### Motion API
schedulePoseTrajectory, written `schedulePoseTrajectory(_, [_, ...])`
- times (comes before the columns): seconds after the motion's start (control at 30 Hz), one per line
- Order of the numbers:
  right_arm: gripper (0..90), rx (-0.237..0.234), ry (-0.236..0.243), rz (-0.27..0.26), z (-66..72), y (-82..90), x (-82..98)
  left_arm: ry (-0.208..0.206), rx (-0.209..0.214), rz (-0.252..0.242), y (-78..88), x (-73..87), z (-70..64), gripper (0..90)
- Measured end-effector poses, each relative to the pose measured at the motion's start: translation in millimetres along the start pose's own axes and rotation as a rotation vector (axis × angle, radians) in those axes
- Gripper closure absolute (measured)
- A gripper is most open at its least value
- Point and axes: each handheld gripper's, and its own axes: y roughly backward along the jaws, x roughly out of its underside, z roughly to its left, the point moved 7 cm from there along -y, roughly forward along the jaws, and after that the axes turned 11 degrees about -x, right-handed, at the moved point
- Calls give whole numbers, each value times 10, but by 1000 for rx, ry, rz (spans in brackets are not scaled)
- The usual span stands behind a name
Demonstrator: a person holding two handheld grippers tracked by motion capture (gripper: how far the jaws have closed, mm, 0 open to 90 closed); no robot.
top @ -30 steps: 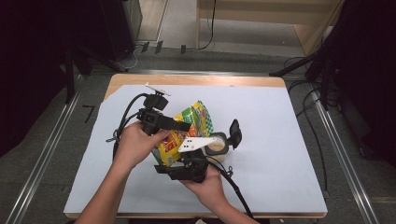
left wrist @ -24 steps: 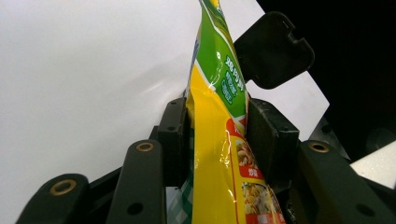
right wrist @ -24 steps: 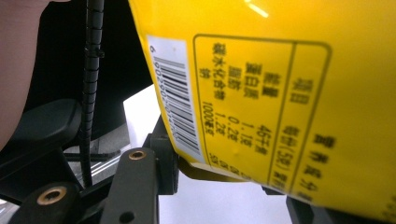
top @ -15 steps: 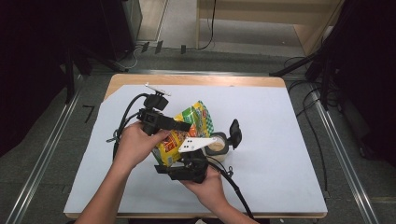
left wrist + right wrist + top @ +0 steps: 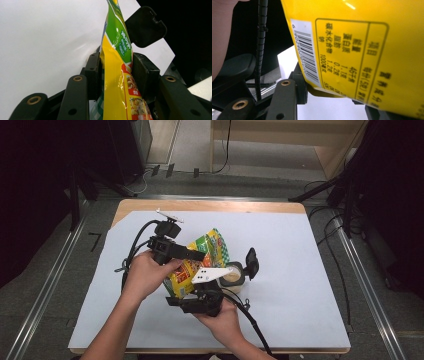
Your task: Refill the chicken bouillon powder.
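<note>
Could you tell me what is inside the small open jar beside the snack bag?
The jar holds something pale beige; its black lid stands flipped open. How deep the contents go is hidden.

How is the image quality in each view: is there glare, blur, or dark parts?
High view: even light on the white table cover, dark surroundings, slightly soft. Left gripper view: the cover is overexposed to flat white; small glare spots on the snack bag; the pads are sharp. Right gripper view: the bag is very near, its print readable but soft, with glare at the top.
</note>
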Motion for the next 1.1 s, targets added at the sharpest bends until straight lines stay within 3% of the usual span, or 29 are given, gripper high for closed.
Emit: schedulePoseTrajectory(1.1, [597,-3,-15,-7,0,-1,7,-2,-6,3,-16,-7,-10,613])
